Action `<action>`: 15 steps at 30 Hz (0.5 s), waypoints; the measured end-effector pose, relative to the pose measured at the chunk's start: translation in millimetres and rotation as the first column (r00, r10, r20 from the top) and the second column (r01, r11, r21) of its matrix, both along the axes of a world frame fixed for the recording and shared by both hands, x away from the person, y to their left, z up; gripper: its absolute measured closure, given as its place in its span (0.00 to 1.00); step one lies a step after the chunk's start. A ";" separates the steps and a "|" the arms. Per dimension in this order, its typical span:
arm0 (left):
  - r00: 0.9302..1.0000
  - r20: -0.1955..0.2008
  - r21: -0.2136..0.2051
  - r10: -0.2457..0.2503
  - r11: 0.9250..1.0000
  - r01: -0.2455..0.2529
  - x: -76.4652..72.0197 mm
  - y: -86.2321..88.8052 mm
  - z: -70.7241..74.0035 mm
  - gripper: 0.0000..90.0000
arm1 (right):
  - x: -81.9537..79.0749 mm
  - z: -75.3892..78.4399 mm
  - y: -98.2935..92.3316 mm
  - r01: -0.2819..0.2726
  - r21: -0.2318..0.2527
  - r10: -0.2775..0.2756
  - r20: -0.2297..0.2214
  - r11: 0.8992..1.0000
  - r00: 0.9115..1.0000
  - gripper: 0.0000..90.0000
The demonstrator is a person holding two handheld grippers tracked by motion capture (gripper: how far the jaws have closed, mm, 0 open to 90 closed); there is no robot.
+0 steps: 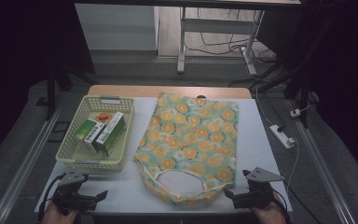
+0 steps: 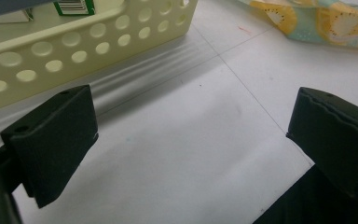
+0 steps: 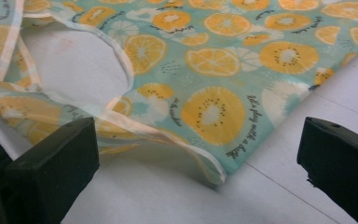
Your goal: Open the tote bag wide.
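White table [image 1: 121, 186]. Fruit-print tote bag [image 1: 191, 140] flat at centre. Cream perforated basket [image 1: 74, 156] holding green cartons [image 1: 100, 132] at left. Left gripper [image 1: 103, 195], right gripper [image 1: 227, 193] near front edge, jaws wide, empty.

Dim high view – dark, vignetted edges.

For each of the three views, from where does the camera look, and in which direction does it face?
High view: above the person's side, facing forward and down on the table; both hands, left gripper and right gripper show.
Left gripper view: on the left gripper, facing the basket; its open jaws show.
Right gripper view: on the right gripper, facing the fruit-print bag; its open jaws show.
Shared: both gripper views see the bag.
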State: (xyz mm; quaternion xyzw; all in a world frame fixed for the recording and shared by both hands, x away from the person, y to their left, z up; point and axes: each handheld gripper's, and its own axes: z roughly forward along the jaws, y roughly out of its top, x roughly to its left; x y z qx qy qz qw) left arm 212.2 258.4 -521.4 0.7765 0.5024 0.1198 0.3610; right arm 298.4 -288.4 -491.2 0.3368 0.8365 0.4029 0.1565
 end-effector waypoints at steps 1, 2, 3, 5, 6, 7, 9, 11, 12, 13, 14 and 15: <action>1.000 0.000 0.000 0.000 1.000 0.000 0.2 -0.1 -0.1 0.02 | 0.1 -0.1 0.6 -0.003 -0.002 0.003 -0.004 1.000 1.000 0.00; 1.000 0.000 0.001 0.001 1.000 -0.001 0.2 -0.2 -0.1 0.02 | -0.1 0.0 1.2 -0.006 -0.003 0.006 -0.007 1.000 1.000 0.00; 1.000 0.000 0.001 -0.001 1.000 0.001 0.1 -0.2 0.0 0.02 | -0.2 0.1 1.8 -0.013 -0.001 0.013 -0.011 1.000 1.000 0.00; 1.000 0.001 0.002 0.001 1.000 -0.001 0.0 -0.2 0.1 0.02 | -0.5 0.6 3.8 -0.020 -0.001 0.020 -0.007 1.000 1.000 0.00; 1.000 0.002 0.003 0.004 1.000 -0.004 -0.1 -0.3 0.2 0.02 | -0.6 1.1 4.6 -0.026 -0.001 0.026 -0.005 1.000 1.000 0.00; 1.000 -0.002 0.002 0.004 1.000 -0.004 0.0 -0.4 0.3 0.02 | -0.5 1.5 5.7 -0.032 0.002 0.032 -0.002 0.999 0.999 0.00; 1.000 -0.006 0.003 0.004 1.000 -0.004 0.3 -0.8 0.3 0.01 | -0.7 2.6 7.8 -0.039 0.010 0.039 0.009 0.999 0.999 0.00; 1.000 -0.007 0.003 0.005 1.000 -0.005 0.4 -0.8 0.3 0.01 | -0.8 3.6 10.0 -0.049 0.011 0.048 0.007 0.999 0.999 0.00; 1.000 -0.006 0.001 0.007 1.000 -0.007 0.5 -0.7 0.1 0.01 | -0.8 3.7 11.4 -0.052 0.012 0.052 0.007 0.999 0.999 0.00; 1.000 -0.007 -0.002 0.007 1.000 -0.007 0.6 -0.4 0.1 0.01 | -0.8 4.0 12.8 -0.055 0.010 0.055 0.005 0.998 0.999 0.00; 1.000 -0.009 -0.005 0.008 1.000 -0.008 0.8 0.0 0.0 0.01 | -0.5 4.5 14.2 -0.058 0.012 0.058 -0.004 0.998 0.998 0.00; 1.000 -0.010 -0.007 0.008 1.000 -0.008 0.9 0.2 -0.1 0.01 | -0.3 5.0 15.6 -0.061 0.016 0.062 -0.018 0.998 0.998 0.00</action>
